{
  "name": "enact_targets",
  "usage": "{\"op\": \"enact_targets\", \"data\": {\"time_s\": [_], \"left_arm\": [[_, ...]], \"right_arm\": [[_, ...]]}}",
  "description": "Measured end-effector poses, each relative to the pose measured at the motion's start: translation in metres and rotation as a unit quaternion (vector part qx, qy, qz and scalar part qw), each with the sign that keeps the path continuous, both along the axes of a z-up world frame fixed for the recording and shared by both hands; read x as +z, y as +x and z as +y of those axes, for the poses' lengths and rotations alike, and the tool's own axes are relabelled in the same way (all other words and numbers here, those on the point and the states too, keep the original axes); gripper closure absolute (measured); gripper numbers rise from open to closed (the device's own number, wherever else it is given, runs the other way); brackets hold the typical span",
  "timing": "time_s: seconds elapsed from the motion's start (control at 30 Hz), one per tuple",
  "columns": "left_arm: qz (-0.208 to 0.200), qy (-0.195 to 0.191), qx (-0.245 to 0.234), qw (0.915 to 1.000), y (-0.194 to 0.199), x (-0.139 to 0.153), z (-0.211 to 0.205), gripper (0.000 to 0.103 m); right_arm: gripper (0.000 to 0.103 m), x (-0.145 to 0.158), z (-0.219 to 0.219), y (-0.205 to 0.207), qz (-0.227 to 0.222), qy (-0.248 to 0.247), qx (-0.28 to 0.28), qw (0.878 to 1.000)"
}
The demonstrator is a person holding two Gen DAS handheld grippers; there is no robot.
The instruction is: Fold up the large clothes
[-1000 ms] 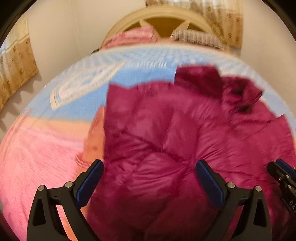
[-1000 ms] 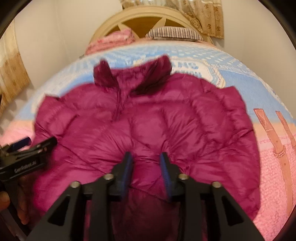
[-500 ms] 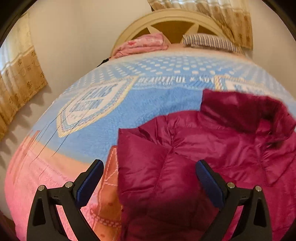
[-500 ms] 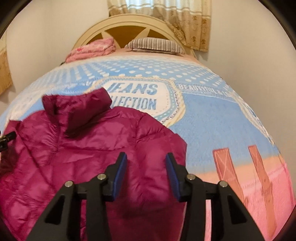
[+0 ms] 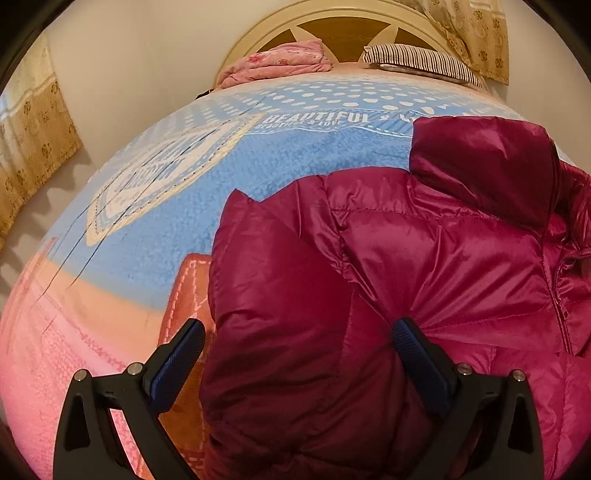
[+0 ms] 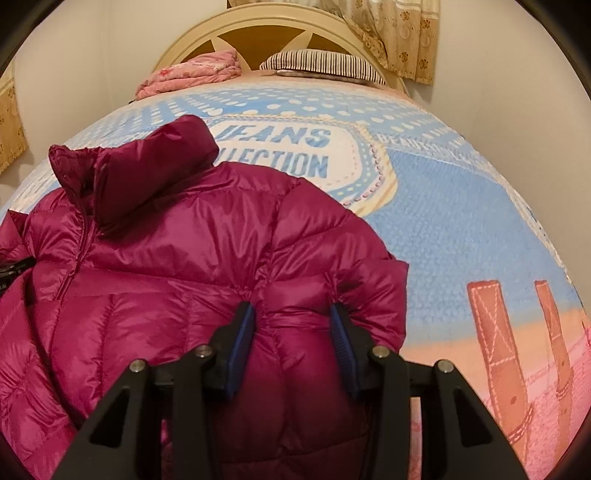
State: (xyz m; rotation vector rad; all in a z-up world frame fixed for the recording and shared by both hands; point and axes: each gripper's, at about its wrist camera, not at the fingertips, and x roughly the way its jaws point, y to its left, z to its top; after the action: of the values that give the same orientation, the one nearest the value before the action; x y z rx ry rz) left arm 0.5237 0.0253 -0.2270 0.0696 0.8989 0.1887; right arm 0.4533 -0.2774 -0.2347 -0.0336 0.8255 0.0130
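Note:
A magenta puffer jacket point(image 5: 424, 258) lies on the bed, collar toward the headboard, zipper side up. It also shows in the right wrist view point(image 6: 177, 258). My left gripper point(image 5: 299, 354) is wide open over the jacket's left shoulder and sleeve; its jaws straddle the puffy fabric without closing on it. My right gripper point(image 6: 291, 332) is partly closed, and a bulge of the jacket's right shoulder fabric sits pinched between its blue pads point(image 6: 242, 332). The jacket's lower part is hidden below both views.
The bed is covered by a blue, white and pink printed blanket point(image 6: 461, 229). A folded pink quilt point(image 5: 277, 64) and a striped pillow point(image 5: 421, 61) lie by the cream headboard point(image 6: 266, 33). Walls and beige curtains point(image 5: 33, 136) flank the bed.
Both grippers moved up the jacket from its hem region to the shoulders. The right jaws widened from nearly shut to a looser pinch on the shoulder fabric. The left stayed open.

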Motion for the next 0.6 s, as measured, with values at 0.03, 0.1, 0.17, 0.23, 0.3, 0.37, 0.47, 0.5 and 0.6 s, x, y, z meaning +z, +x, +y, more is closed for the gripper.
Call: {"op": "enact_targets", "data": {"time_s": [0.03,0.1,0.17,0.23,0.3,0.37,0.47,0.5,0.6], "left_arm": [[0.000,-0.001,0.000,1.0000,-0.0002,-0.0007,-0.0010,0.001],[-0.001,0.001,0.000,1.0000,-0.0009,-0.0010,-0.0024,0.001],[-0.001,0.001,0.000,1.0000,-0.0014,-0.0009,-0.0015,0.001],[-0.002,0.005,0.000,1.0000,-0.0019,-0.0007,-0.0030,0.001],[-0.003,0.008,0.000,1.0000,-0.0024,-0.0004,-0.0049,0.001],[-0.004,0.007,0.000,1.0000,-0.0027,-0.0006,-0.0045,0.001],[-0.003,0.002,0.001,1.0000,-0.0028,-0.0012,-0.0042,0.001],[-0.003,0.001,0.001,1.0000,-0.0030,-0.0013,-0.0041,0.001],[-0.002,-0.006,0.001,1.0000,-0.0030,-0.0019,-0.0024,0.001]], "right_arm": [[0.057,-0.0001,0.0001,-0.0009,0.000,-0.002,0.000,1.000],[0.057,-0.0002,0.0010,0.0005,0.000,-0.002,0.000,1.000],[0.057,-0.0002,0.0014,-0.0003,0.001,-0.001,-0.001,1.000],[0.057,0.0000,0.0016,-0.0005,0.000,-0.004,-0.001,1.000],[0.057,-0.0005,0.0022,0.0022,0.000,-0.007,-0.001,1.000],[0.057,-0.0011,0.0026,0.0022,0.000,-0.008,-0.001,1.000],[0.057,-0.0016,0.0029,0.0021,0.000,-0.008,-0.002,1.000],[0.057,-0.0017,0.0021,0.0036,0.000,-0.008,-0.002,1.000],[0.057,-0.0020,0.0019,0.0036,0.000,-0.006,-0.002,1.000]]}}
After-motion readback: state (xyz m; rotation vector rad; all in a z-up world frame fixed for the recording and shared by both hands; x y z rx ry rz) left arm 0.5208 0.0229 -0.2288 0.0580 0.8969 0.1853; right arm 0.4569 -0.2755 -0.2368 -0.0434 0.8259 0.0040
